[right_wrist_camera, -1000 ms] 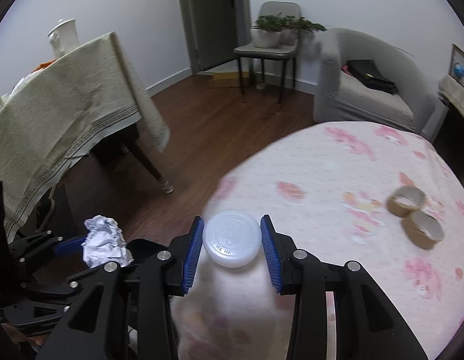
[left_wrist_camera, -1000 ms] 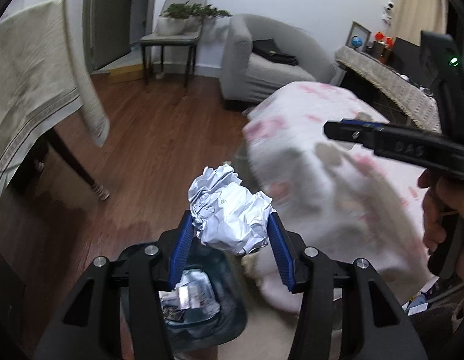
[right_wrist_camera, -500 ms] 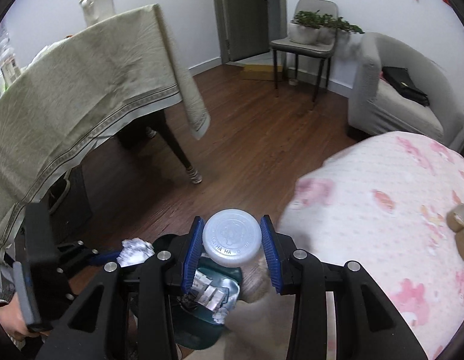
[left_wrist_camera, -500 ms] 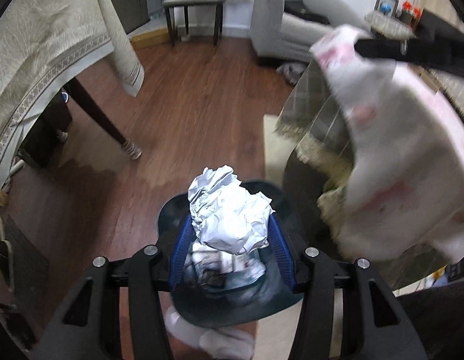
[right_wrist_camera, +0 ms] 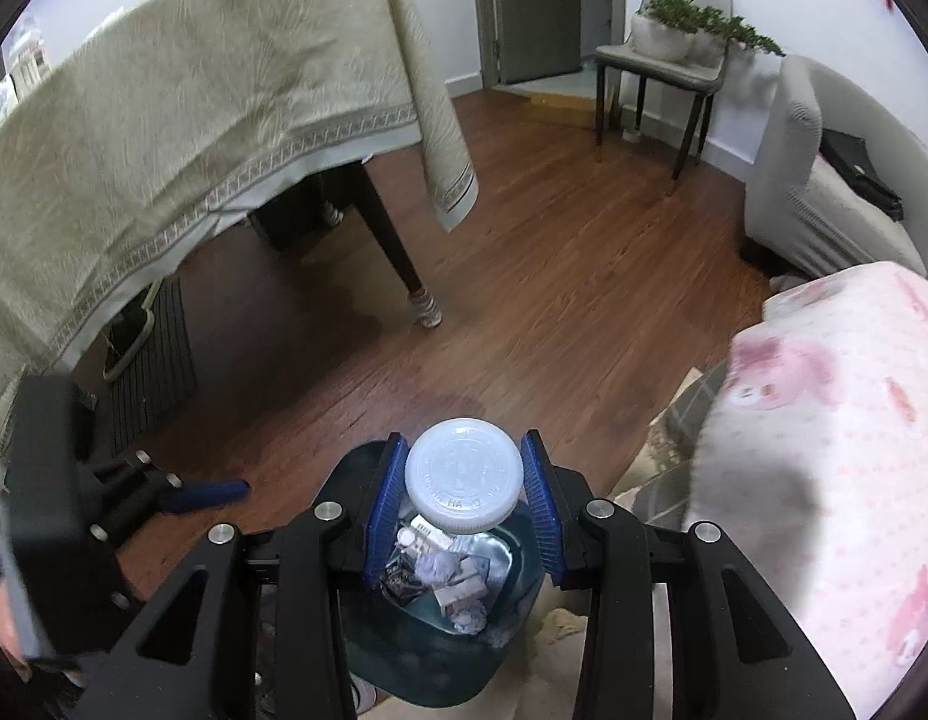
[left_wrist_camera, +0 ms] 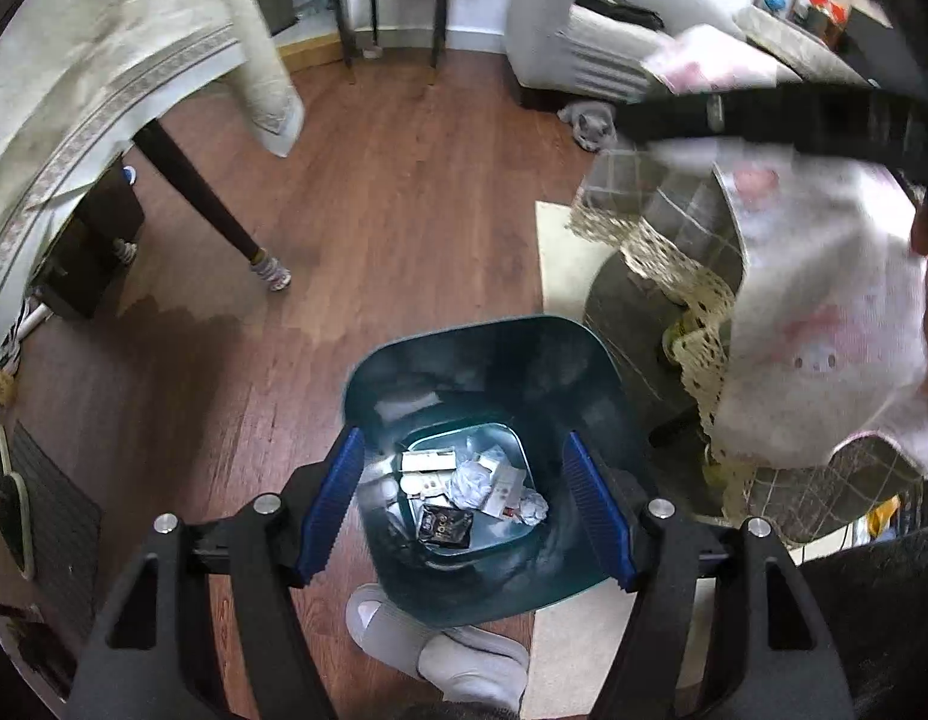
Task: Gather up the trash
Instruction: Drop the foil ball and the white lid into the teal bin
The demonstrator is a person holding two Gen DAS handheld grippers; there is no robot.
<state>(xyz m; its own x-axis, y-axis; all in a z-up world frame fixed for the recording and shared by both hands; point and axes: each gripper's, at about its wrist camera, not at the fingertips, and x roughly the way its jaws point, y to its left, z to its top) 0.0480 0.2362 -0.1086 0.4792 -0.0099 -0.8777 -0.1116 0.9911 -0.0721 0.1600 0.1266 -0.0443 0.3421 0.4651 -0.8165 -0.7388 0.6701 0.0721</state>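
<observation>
Jaws: our left gripper opening, empty, over bin | right gripper clamps white lid above bin, ready to drop.

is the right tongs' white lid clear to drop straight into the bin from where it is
Probably yes. The right tongs grip the white lid directly over the open teal bin, with nothing between lid and opening. The left tongs, empty and opening, sit off to the side, so the way looks free.
</observation>
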